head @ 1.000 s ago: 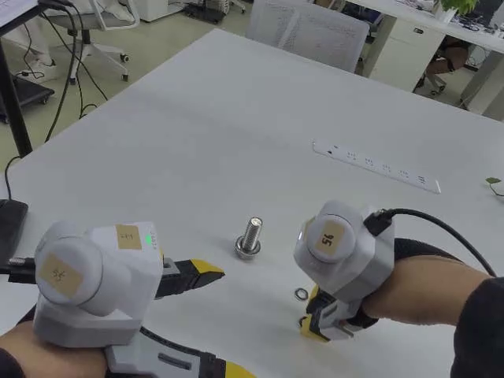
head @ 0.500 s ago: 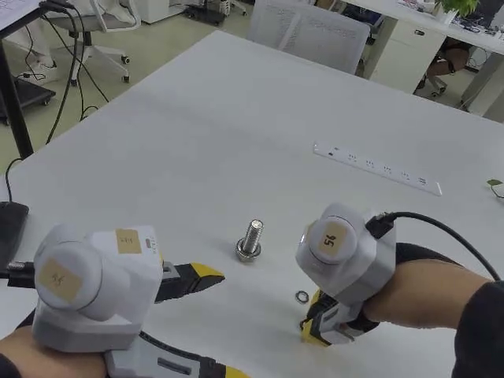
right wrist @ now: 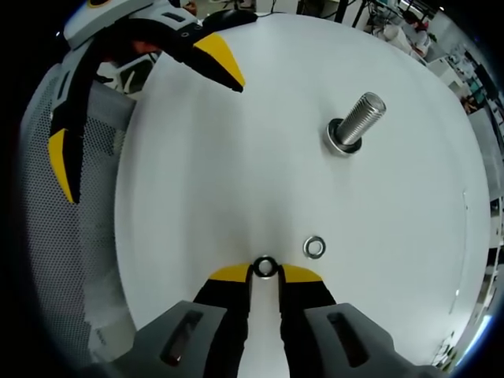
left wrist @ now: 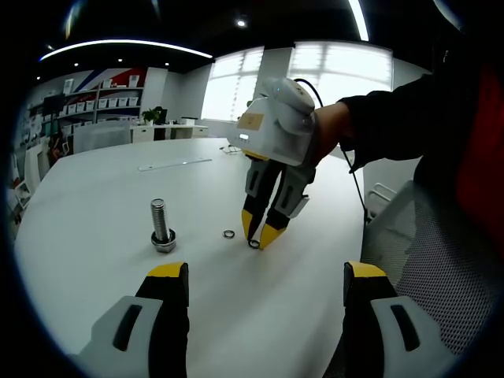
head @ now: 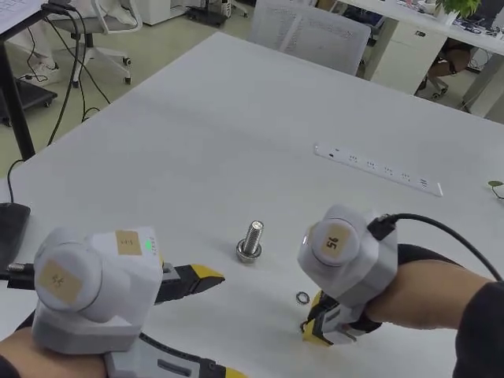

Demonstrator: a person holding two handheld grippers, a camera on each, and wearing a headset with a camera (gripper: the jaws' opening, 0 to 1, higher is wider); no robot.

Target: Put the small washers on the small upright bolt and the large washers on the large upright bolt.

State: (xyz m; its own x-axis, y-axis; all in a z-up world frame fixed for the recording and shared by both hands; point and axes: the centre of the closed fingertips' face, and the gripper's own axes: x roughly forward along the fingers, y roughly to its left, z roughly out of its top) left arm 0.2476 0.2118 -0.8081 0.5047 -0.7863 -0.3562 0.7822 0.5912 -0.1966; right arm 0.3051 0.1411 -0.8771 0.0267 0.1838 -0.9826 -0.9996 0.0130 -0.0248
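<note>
Little has shifted over the last second: the right gripper (right wrist: 265, 272) stays tip-down on the table (head: 236, 142), jaws narrowed onto a washer (right wrist: 265, 267) lying flat between them. The left gripper (left wrist: 265, 272) hangs wide and empty nearby. Just beside the pinched washer lies a second washer (right wrist: 314, 246); farther off stands the upright bolt (right wrist: 354, 124). The pick-up looks to be in hand. Next comes lifting the washer, carrying it over and lining its hole up with the bolt's tip.

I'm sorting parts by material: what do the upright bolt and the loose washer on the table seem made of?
Silver threaded upright bolt: likely steel, bright plated finish, judging by grey metallic glints.
Small loose ring washer: probably the same plated metal, shiny silvery rim.
</note>
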